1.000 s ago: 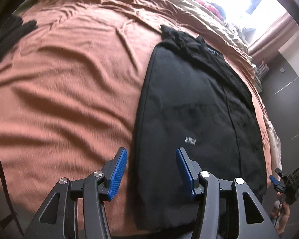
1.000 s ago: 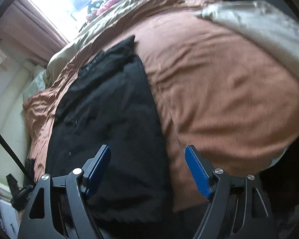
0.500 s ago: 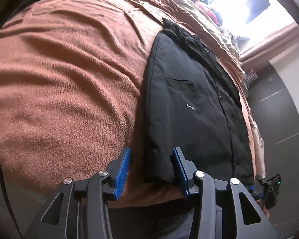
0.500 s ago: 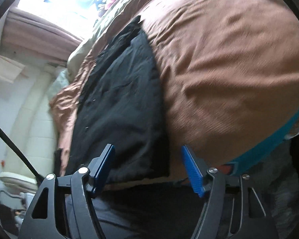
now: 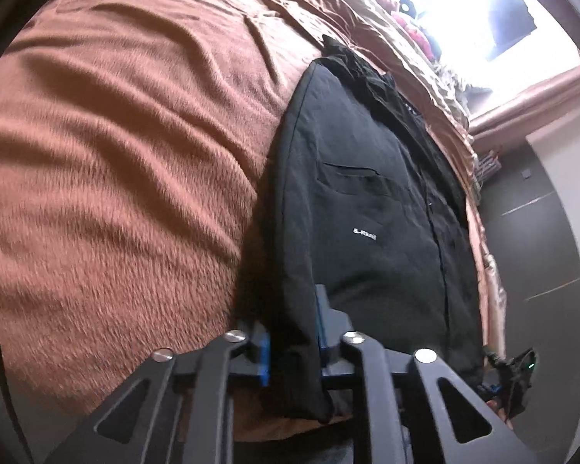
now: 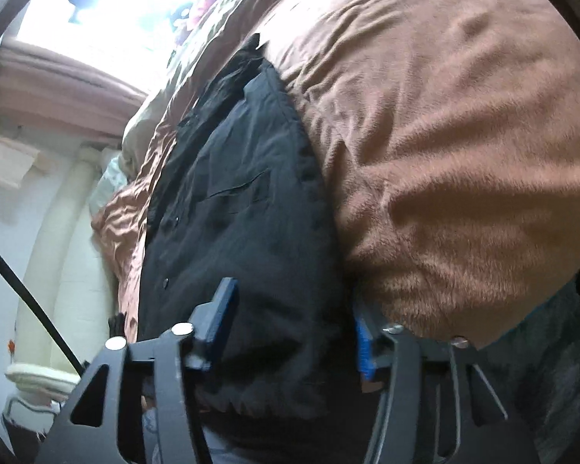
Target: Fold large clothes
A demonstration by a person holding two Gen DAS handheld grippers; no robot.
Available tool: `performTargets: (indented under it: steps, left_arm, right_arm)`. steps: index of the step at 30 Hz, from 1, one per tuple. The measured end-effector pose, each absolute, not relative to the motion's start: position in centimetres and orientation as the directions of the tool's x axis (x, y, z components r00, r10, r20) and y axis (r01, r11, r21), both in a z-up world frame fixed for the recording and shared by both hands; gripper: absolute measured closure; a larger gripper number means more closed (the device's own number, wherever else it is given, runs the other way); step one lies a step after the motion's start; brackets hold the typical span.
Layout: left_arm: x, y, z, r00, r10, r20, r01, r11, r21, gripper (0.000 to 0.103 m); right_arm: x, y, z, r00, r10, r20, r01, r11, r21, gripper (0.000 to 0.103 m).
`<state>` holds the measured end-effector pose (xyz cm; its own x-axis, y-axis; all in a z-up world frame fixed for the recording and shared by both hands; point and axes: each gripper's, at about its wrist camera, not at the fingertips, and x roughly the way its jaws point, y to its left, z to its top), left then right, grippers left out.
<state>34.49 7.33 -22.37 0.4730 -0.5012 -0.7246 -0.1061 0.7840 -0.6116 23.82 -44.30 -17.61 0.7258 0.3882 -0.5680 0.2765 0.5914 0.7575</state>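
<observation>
A black jacket [image 5: 367,201] lies lengthwise on a brown fleece blanket [image 5: 116,154], sleeves folded in, a small white logo on its chest. My left gripper [image 5: 292,332] is shut on the jacket's near left hem corner, cloth bunched between the blue pads. In the right wrist view the jacket [image 6: 243,201] fills the middle. My right gripper [image 6: 290,332] stands open around the near right hem corner, its blue pads on either side of the cloth and still well apart.
The blanket [image 6: 464,135] covers a bed and drops off at the near edge. A bright window [image 5: 464,4] and pillows lie at the far end. A dark cabinet [image 5: 541,232] stands at the right. A cable [image 6: 27,294] hangs at the left.
Both grippers dropped to the jacket's near hem. The left closed on the left corner. The right slid around the right corner and narrowed a little.
</observation>
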Motion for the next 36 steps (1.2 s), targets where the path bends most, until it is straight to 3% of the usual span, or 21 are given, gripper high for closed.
performTargets:
  steps: [2,5,23,36]
  left_arm:
    - [34.2,7.4,-21.9,0.478,-0.504,-0.72,-0.101,0.782,-0.615,0.094]
    - [33.5,7.8,-20.5,0.491,-0.504,-0.71,-0.097,0.779,-0.62,0.096]
    - [24.2,10.1,-8.1,0.645,-0.566,-0.513,0.046,0.699,-0.713,0.098]
    - [15.0,11.9,-3.0,0.705,-0.561,-0.434,0.125,0.7,-0.703,0.098]
  right_arm:
    - [23.2,-44.6,-17.5,0.724,0.398,-0.563,0.276,0.581,0.766,0.092]
    - [22.3,-44.5,-15.4,0.742,0.405,-0.534,0.223,0.601,0.767,0.097]
    - [10.4,-44.6,-5.7,0.825,0.468,-0.316,-0.009,0.569,0.822,0.099]
    - [2.3,-43.2,-3.0,0.838,0.476,-0.265,-0.104,0.617,0.78,0.099]
